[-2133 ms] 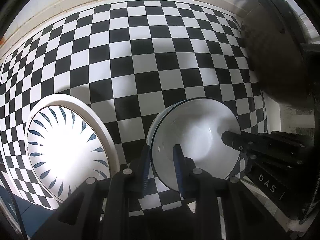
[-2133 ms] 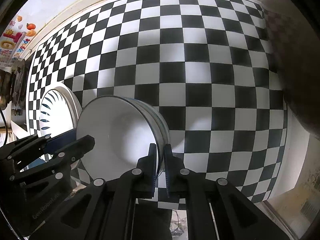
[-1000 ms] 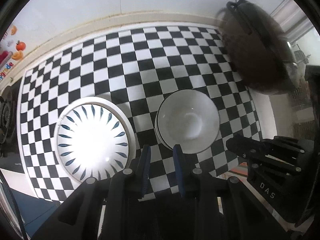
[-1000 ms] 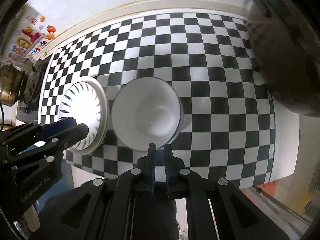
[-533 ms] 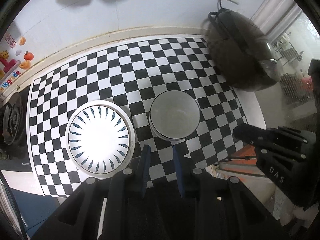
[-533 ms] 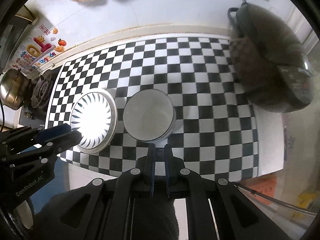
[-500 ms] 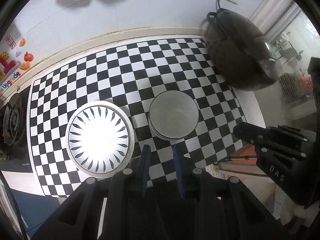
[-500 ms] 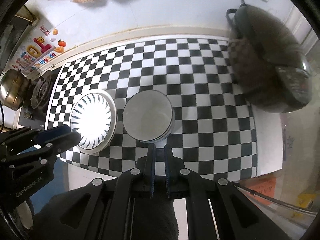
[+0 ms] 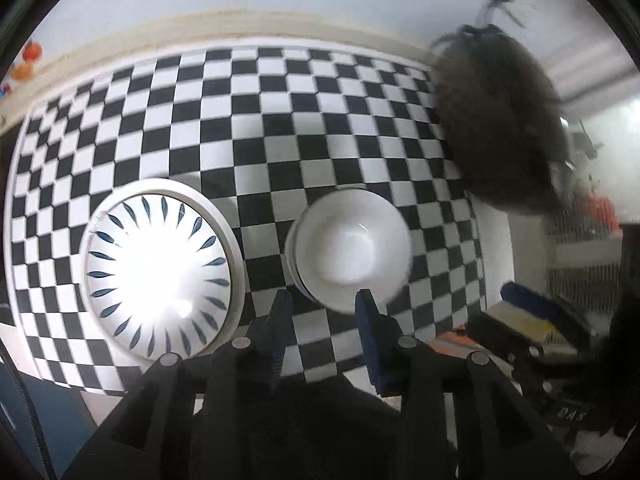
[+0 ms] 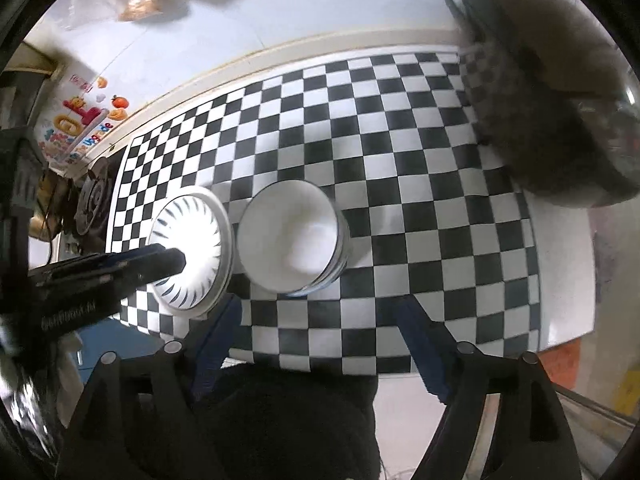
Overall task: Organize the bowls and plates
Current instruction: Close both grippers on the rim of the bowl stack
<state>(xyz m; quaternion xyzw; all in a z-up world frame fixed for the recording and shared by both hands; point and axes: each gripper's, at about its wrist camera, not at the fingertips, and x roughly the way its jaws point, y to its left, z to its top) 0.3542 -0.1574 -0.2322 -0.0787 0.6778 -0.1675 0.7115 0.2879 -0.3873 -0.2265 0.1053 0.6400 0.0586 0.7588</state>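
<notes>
Left wrist view: plate [image 9: 158, 276], white with blue petal marks round its well, lies flat on the checkered counter [image 9: 256, 128], left of centre. Bowl stack [image 9: 352, 250] sits just right of it, a narrow strip of counter between; two rims show at the stack's left edge. Left gripper [image 9: 322, 312] hangs above the counter's near edge, jaws apart and empty. Its left fingertip [image 9: 282, 308] lies over the gap between plate and bowls; the right fingertip overlaps the stack's near rim in the picture, height above it unclear. Dark pot [image 9: 500, 128] stands at the counter's far right, blurred. Right gripper's body shows at lower right, beyond the counter edge.

Right wrist view: the left gripper's arm reaches in from the left, its tip over the plate [image 10: 188, 254]. Bowls [image 10: 290, 236] lie just right of the plate, nearly touching it. Right gripper [image 10: 320, 316] has jaws wide apart, nothing between them; the bowls sit ahead of it, a little left of the jaw midline, clear of both fingers. Pot [image 10: 560, 120] fills the upper right. Stickers [image 10: 80, 124] mark the wall at far left, above a stove burner [image 10: 94, 196].
</notes>
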